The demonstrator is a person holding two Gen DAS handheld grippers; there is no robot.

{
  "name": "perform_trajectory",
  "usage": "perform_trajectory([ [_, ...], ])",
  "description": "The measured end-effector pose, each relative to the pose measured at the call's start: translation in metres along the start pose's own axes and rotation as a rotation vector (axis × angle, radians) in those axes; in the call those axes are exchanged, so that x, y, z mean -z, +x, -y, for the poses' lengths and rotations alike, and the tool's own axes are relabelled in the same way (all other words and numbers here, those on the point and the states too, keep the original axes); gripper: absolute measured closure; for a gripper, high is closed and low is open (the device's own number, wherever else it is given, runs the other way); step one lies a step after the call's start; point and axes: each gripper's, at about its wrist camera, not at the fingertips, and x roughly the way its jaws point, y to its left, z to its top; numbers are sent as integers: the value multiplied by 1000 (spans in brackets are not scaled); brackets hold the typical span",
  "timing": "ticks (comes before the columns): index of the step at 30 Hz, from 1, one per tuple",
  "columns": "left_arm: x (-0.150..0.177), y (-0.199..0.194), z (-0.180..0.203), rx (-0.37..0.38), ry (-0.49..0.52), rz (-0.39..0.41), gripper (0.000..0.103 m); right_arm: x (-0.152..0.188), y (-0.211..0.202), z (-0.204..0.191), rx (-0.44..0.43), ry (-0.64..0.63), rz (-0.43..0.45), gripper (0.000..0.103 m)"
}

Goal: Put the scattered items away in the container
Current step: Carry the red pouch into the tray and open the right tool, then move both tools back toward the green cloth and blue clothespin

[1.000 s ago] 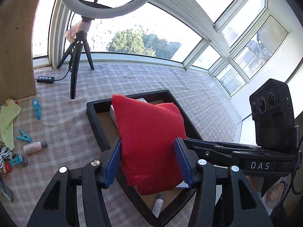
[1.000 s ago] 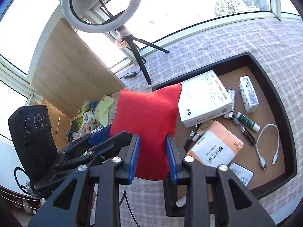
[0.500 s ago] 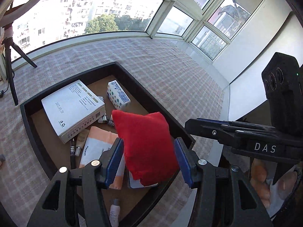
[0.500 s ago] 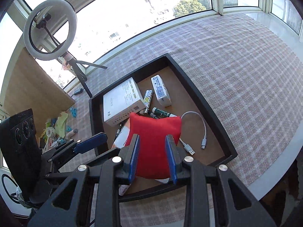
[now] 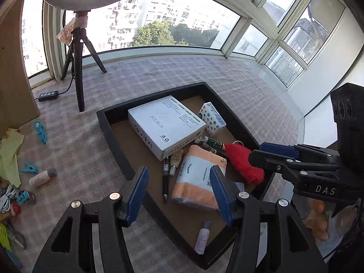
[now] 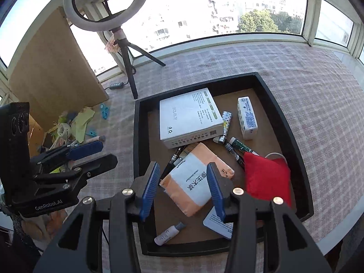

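Observation:
The red pouch (image 6: pixel 266 175) lies loose in the near right corner of the black tray (image 6: pixel 136 147), apart from both grippers. My right gripper (image 6: pixel 182 188) hovers over the orange tissue pack (image 6: pixel 195 182), its jaws opening with nothing pressed between them. My left gripper (image 5: pixel 177 191) hangs above the tray's (image 5: pixel 109 127) near left side, jaws also opening and empty. A white box (image 5: pixel 166 125), pens and small tubes fill the tray. On the cloth to the left lie a pink bottle (image 5: pixel 42 178), blue clips (image 5: pixel 39 130) and a green cloth (image 5: pixel 10 152).
A ring light on a black tripod (image 5: pixel 78 79) stands behind the tray, with its cable remote (image 5: pixel 49 95) beside it. A wooden board (image 5: pixel 11 68) leans at the far left. The table's edge runs close along the tray's right side (image 6: pixel 336 232).
Both grippers held the red pouch over the tray. Now it lies in the tray, both jaws stand wider and have drawn away to its left.

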Motion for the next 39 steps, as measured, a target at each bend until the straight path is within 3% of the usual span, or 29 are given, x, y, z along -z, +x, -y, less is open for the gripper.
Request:
perform_trajectory([
  [6,-6,-18,-87,-149,-75,3,48,-19,35,-59,-20,-143,-33,59],
  [13,-19,-24,-180,-309,-136,-46,48,-48,77,-114,-48,-230,-67,59],
  [20,-28,-20,-253,-326,-260,-81,48,-77,123,-156,-69,-287,-122,59],
  [27,-40,4,-284,-347,-288,-177,45,-103,178,-194,-92,-325,-196,59],
  [39,-34,48,-304,-472,-269,-298,45,-124,252,-231,-131,-318,-280,59],
])
